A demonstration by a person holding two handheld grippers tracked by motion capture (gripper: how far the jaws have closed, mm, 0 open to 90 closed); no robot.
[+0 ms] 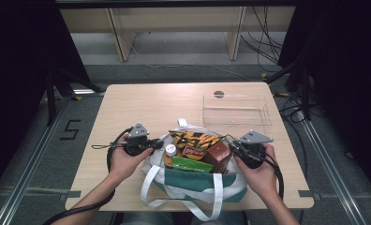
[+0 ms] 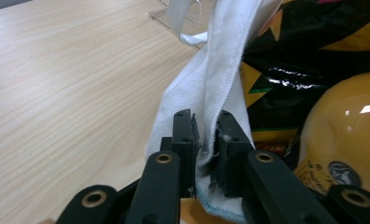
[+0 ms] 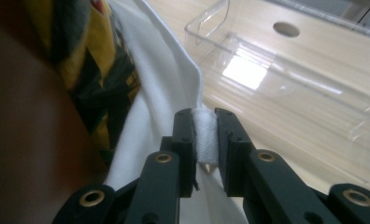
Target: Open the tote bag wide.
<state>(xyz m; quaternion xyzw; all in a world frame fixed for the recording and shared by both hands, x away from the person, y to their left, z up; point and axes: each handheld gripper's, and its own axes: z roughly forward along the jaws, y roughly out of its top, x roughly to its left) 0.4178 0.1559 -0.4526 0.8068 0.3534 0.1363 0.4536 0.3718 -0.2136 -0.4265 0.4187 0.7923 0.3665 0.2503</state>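
Resting on a pale wooden table (image 1: 127, 108), a tote bag (image 1: 193, 187) of snacks sits at the near edge; left gripper (image 1: 152, 144) and right gripper (image 1: 233, 146) each clamp its white rim. Clear tray (image 1: 236, 110) beyond; grey floor (image 1: 174, 51), cables (image 1: 268, 47).

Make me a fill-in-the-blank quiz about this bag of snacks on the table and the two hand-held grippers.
1. Both the left hand-held gripper and the right hand-held gripper are shut on the white ____ of the bag.
2. The clear plastic tray on the table is ____.
3. The bottle in the bag has a ____ cap.

Missing words: fabric; empty; white
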